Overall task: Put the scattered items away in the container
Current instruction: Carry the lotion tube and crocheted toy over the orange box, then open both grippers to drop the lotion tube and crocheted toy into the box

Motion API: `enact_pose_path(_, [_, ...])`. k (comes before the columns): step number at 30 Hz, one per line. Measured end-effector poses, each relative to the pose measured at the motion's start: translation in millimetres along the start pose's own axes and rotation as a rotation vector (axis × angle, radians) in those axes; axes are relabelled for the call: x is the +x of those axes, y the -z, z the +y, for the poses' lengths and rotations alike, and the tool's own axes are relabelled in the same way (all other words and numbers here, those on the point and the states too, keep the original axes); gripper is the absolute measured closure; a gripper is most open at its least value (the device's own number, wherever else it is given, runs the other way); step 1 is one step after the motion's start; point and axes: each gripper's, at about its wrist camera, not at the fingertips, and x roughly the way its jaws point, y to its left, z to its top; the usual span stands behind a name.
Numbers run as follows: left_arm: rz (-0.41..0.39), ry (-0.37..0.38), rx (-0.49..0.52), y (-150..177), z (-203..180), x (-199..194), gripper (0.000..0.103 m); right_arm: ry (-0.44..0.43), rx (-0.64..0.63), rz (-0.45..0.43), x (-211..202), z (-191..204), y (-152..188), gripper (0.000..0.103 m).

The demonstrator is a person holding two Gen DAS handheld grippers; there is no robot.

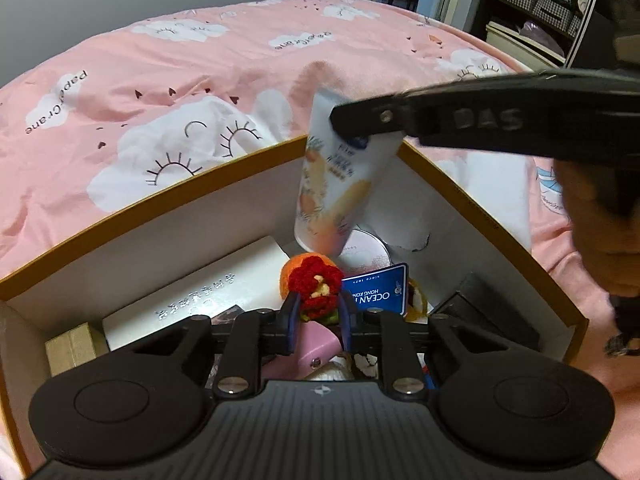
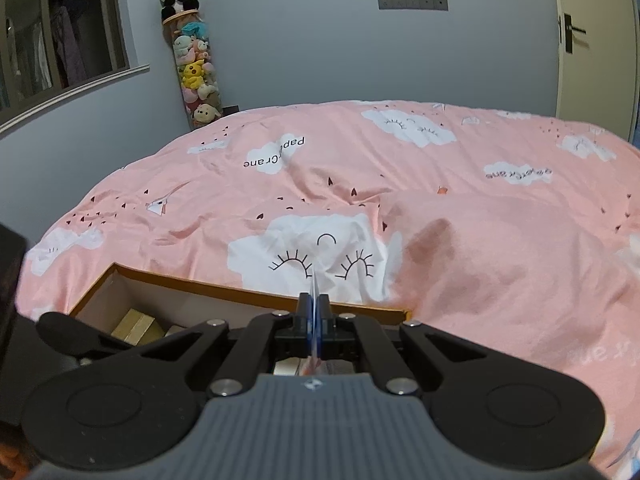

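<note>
An open cardboard box (image 1: 168, 196) with an orange-brown rim lies on the bed. My left gripper (image 1: 318, 309) is low inside it, shut on a red crocheted flower (image 1: 316, 282) that has an orange ball (image 1: 294, 270) right behind it. From the right my right gripper (image 1: 346, 122) reaches in, shut on the flat top end of a white tube with orange print (image 1: 330, 192). The tube hangs tilted over the box's far side, its cap just above a round white tin (image 1: 366, 256). The right wrist view shows this gripper (image 2: 315, 310) pinching the tube (image 2: 314, 286) edge-on above the box rim (image 2: 240, 294).
In the box lie a white carton with silver lettering (image 1: 192, 300), a small tan box (image 1: 72, 346), a blue Ocean Park card (image 1: 380, 292), a black item (image 1: 480, 308) and a pink thing (image 1: 316, 344). A pink cloud-print duvet (image 2: 480, 260) surrounds it. A hand (image 1: 600, 232) holds the right gripper.
</note>
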Motion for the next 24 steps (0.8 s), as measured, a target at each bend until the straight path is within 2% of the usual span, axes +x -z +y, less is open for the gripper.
enact_pose_path(6, [-0.038, -0.018, -0.04, 8.4, 2.8, -19.6, 0.079, -0.017, 0.05, 0.012, 15.7, 1.0, 5.1, 0.101])
enact_pose_path(13, [-0.039, -0.06, -0.064, 18.0, 0.1, -26.0, 0.071, 0.005, 0.022, 0.001, 16.1, 5.4, 7.0, 0.101])
enact_pose_path(17, [-0.044, -0.053, -0.096, 23.3, 1.7, -30.4, 0.067, 0.027, 0.034, 0.011, 14.2, 4.3, 6.8, 0.101])
enact_pose_path(22, [-0.045, -0.051, -0.11, 27.6, 1.5, -33.4, 0.066, -0.016, 0.144, 0.054, 18.3, -10.9, 11.7, 0.099])
enact_pose_path(24, [-0.045, -0.05, -0.114, 28.5, 1.0, -33.9, 0.066, -0.063, 0.214, 0.057, 16.6, -17.7, 10.9, 0.099])
